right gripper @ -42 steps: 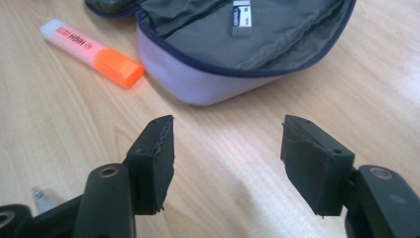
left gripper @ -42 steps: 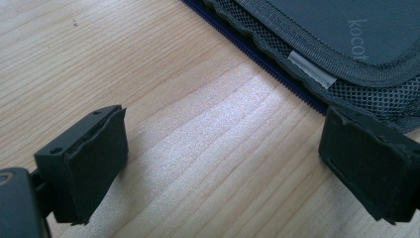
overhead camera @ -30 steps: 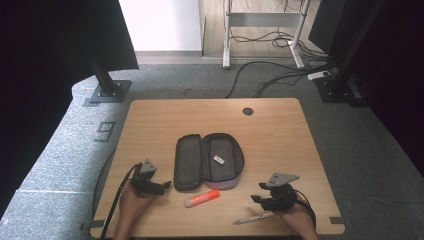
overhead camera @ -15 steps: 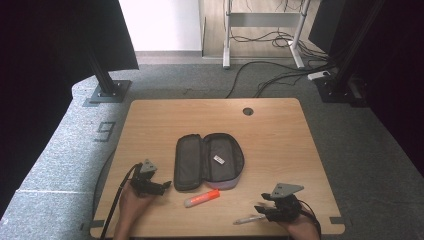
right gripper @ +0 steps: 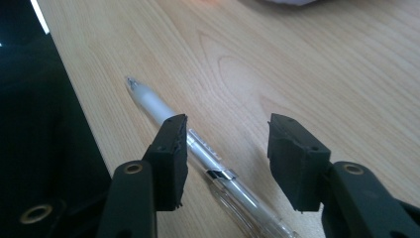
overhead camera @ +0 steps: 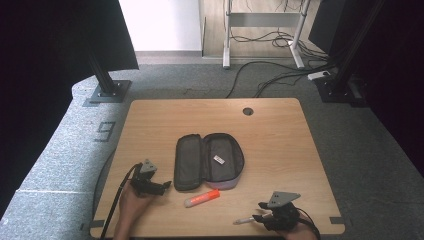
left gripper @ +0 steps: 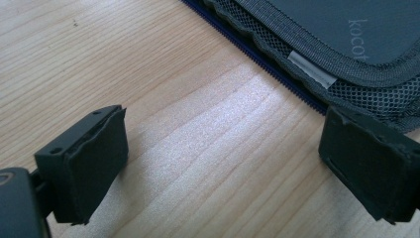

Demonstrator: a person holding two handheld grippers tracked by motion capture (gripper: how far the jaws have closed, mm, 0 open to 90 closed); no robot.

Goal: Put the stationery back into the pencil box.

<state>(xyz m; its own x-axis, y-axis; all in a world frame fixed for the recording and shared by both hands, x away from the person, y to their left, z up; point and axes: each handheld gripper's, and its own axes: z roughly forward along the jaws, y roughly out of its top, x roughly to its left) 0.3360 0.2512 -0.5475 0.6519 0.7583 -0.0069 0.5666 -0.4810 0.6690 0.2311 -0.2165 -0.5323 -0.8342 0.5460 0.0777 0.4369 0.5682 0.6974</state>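
An open dark grey pencil case lies flat in the middle of the wooden table, with a small white label inside. Just in front of it lies an orange marker. A white and clear pen rests near the table's front edge. My right gripper is low over the pen and open. In the right gripper view the pen runs under the left jaw of my right gripper. My left gripper is open beside the case's left half, with the case edge just past its empty jaws.
A round cable hole sits at the table's far side. The dark drop past the front edge is close beside the pen. Bare wood spreads to the right and behind the case.
My right gripper has drawn back toward the front edge and dropped lower over the pen. The left gripper, case, marker and pen have stayed put.
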